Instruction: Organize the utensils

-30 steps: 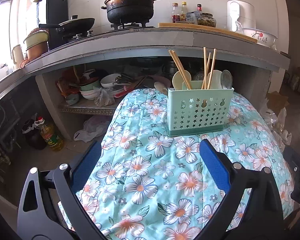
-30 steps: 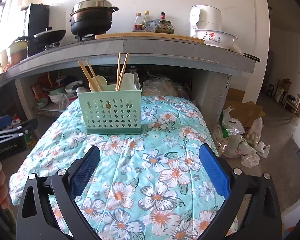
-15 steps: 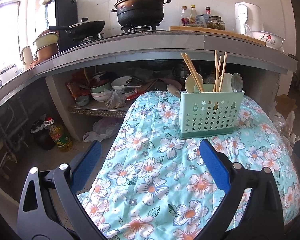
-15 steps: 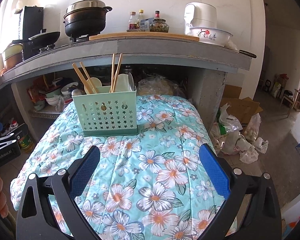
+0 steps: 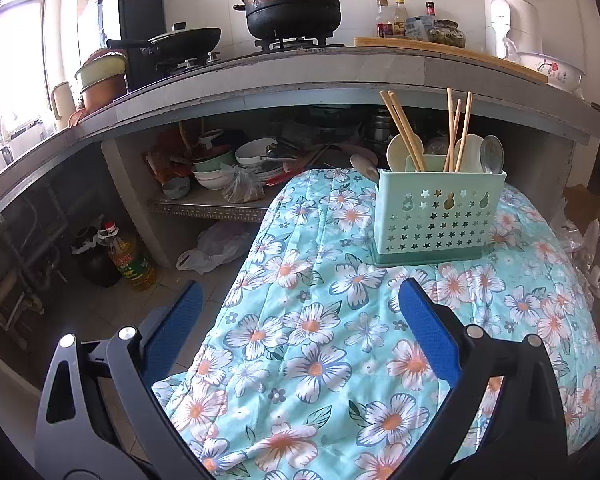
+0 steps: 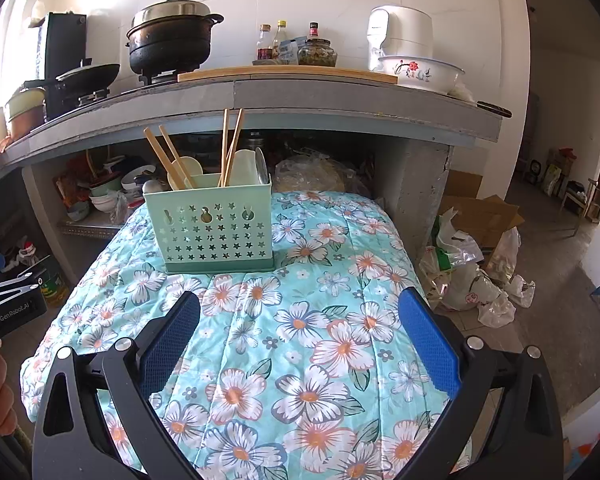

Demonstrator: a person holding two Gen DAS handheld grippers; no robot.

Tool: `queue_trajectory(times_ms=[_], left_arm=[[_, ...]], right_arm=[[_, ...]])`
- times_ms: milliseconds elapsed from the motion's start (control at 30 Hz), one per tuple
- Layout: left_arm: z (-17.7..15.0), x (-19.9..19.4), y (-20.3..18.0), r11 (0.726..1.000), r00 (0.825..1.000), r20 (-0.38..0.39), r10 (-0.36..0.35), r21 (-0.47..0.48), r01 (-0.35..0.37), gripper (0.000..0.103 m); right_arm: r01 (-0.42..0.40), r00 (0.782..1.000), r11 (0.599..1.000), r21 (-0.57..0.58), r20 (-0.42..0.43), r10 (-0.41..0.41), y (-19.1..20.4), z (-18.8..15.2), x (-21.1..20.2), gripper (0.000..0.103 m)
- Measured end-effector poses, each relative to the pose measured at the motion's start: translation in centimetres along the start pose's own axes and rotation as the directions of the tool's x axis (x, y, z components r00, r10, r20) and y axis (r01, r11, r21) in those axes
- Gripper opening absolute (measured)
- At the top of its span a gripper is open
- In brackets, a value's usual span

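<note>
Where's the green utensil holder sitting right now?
The utensil holder stands upright on the flowered cloth, at its far end below the counter; it is left of centre in the right wrist view, right in the left.

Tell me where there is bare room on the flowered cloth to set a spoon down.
Bare cloth runs from the green holder to the right tool, and right of the holder too. The holder itself is crowded with chopsticks and spoons.

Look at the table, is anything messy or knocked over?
Not really. The green holder stands upright on the flowered cloth, with chopsticks and spoons sticking up inside. One pair of chopsticks leans left. Nothing is spilled, and both tongs are open and empty.
</note>
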State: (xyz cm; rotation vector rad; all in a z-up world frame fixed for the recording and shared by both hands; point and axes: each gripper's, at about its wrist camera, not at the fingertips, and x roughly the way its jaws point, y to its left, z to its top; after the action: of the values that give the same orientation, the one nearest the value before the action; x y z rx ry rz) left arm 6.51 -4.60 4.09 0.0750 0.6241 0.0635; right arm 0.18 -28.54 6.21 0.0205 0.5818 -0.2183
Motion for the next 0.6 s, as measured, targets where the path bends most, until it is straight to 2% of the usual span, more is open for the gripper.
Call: queue_trajectory(times_ms=[600], left_arm=[[0.03,-0.4,0.35,1.0,1.0,0.002,-0.018,-0.01,0.018,0.095]], right_arm=[[-0.005,1.0,1.0,-0.007,0.005,0.005,0.34,0.16,-0.3,0.097]])
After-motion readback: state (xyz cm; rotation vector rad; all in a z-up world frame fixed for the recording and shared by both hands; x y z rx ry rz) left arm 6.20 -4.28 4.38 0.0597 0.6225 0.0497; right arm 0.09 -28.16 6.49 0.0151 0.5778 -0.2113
